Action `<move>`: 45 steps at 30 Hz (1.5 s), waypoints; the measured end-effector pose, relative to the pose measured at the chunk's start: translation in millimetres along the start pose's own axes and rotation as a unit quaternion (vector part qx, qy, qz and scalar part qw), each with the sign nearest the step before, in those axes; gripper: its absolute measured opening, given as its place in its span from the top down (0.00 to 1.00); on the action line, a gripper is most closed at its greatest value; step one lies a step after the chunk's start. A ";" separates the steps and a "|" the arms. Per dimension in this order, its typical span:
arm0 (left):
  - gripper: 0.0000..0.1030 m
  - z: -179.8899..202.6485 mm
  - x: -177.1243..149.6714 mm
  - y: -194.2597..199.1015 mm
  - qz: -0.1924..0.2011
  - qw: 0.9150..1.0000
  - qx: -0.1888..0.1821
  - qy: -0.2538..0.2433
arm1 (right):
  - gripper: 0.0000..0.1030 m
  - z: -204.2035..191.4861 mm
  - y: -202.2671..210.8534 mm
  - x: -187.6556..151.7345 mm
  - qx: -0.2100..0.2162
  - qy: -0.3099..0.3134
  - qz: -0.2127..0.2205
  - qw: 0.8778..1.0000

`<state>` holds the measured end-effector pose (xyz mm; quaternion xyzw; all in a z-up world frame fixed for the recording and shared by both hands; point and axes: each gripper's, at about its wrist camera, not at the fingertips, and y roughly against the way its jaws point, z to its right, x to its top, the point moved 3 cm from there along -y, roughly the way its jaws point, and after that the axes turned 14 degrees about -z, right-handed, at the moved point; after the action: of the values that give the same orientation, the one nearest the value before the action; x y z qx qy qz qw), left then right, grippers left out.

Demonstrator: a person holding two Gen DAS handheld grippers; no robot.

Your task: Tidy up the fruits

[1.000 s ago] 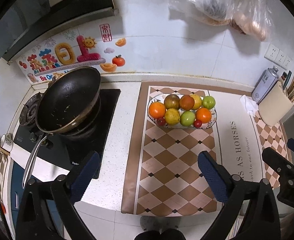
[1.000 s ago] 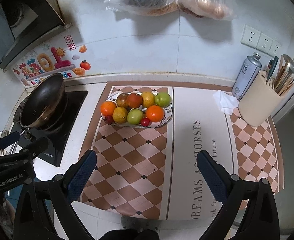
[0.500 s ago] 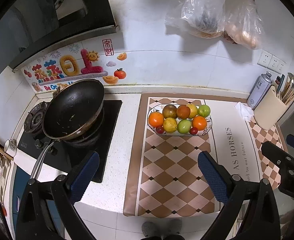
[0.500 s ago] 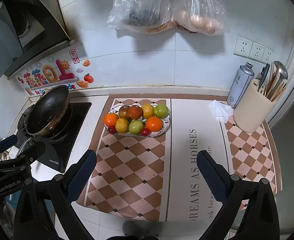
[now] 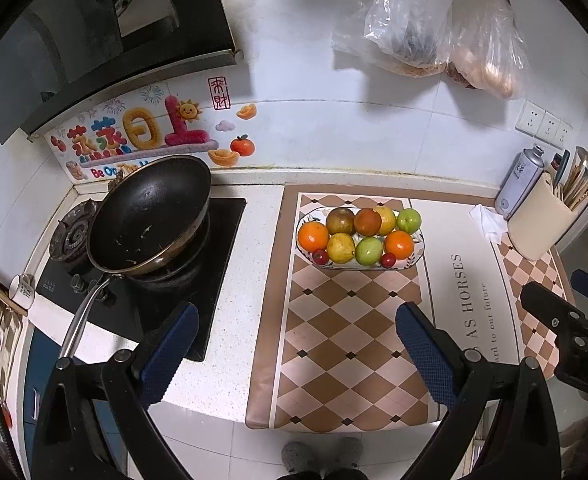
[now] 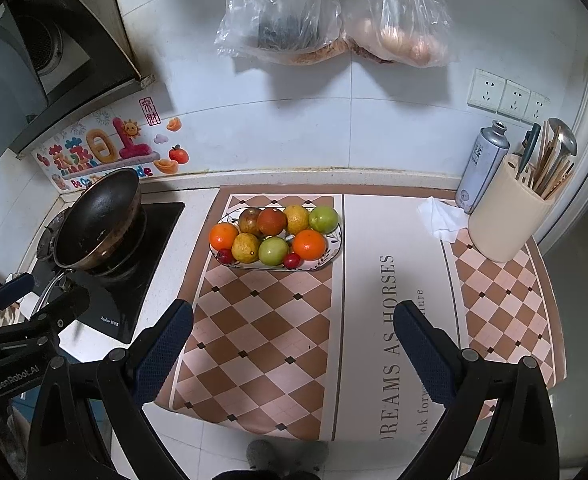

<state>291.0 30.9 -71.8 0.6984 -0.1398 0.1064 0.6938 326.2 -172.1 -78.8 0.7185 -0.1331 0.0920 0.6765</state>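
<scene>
On the patterned mat (image 5: 350,344) that covers the desk (image 5: 250,248), seen from the left wrist, an oval plate (image 5: 419,249) is found, and all the fruit in view is gathered on it. Toward the wall a brownish fruit, a red-orange one, a yellow one and a green apple (image 5: 409,220) are lined up; nearer the camera an orange (image 5: 313,236), a yellow citrus, a second green fruit and another orange are set, with two small red fruits (image 5: 320,256) at the plate's near rim. No fruit is seen loose beside the plate. The left hand-held gripper (image 5: 294,344) is held well short of the plate, released, with nothing between its pads. Left of the plate a black pan (image 5: 150,212) is seated on the stove.

From the right wrist the same plate (image 6: 336,254) is shown, as fully loaded. The right hand-held gripper (image 6: 292,338) is likewise held released and empty, short of the plate. Right of the plate a beige utensil holder (image 6: 498,224) filled with chopsticks and ladles is stood beside a spray can.

Both a finished arrangement and a full plate awaiting sorting would be fitted by this scene, so no next move is settled.
</scene>
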 end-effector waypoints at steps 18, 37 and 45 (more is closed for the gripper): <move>0.02 4.5 -0.2 4.9 0.005 1.000 0.003 0.000 | 0.01 2.5 -0.8 -2.9 0.000 -0.002 -0.003 1.000; 0.02 5.4 -3.9 7.7 0.005 1.000 0.006 0.000 | 0.01 11.9 2.6 -5.5 -0.003 0.001 -0.006 1.000; 0.02 4.7 -6.3 8.8 0.004 1.000 0.005 0.000 | 0.01 11.6 3.4 -5.8 -0.002 0.003 -0.004 1.000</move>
<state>281.9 26.5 -65.7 0.7015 -0.1417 0.1102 0.6896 319.0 -183.4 -78.1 0.7170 -0.1283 0.0916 0.6790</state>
